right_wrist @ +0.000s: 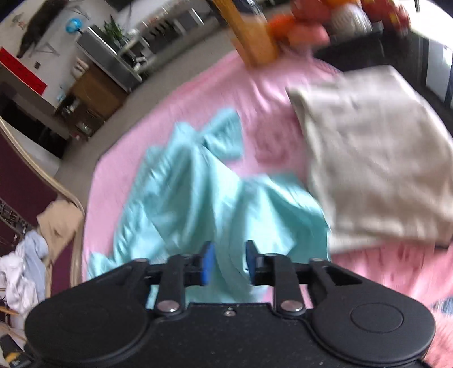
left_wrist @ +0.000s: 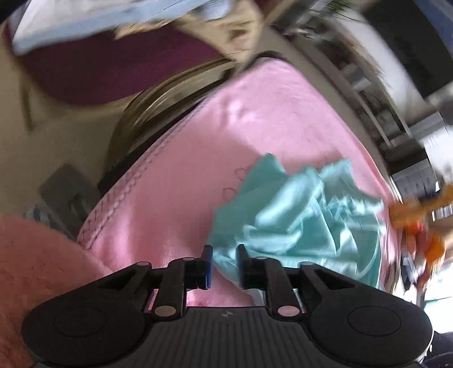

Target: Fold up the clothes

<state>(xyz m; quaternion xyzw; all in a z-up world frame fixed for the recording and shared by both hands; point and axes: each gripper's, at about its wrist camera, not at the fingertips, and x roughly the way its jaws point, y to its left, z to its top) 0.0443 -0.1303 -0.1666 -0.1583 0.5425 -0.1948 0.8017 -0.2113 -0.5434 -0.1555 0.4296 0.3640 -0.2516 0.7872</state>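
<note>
A crumpled teal garment [left_wrist: 297, 215] lies on a pink blanket [left_wrist: 254, 113], to the right in the left wrist view. My left gripper [left_wrist: 224, 261] hovers at its near left edge; the jaws stand apart with a bit of teal cloth showing in the gap and the pads not pressing it. In the right wrist view the teal garment [right_wrist: 198, 198] rises in ridges toward my right gripper [right_wrist: 228, 261]. Those jaws are also apart, with teal cloth lying between them. A folded beige garment [right_wrist: 373, 158] rests on the blanket [right_wrist: 198, 93] to the right. Both views are blurred.
A maroon chair [left_wrist: 99, 65] holds light blue [left_wrist: 70, 25] and tan clothes beyond the blanket's left edge; the clothes pile [right_wrist: 25, 263] also shows at lower left. Orange toys [right_wrist: 297, 25] and a yellow box [right_wrist: 252, 36] stand at the blanket's far edge. Shelves and cabinets line the wall.
</note>
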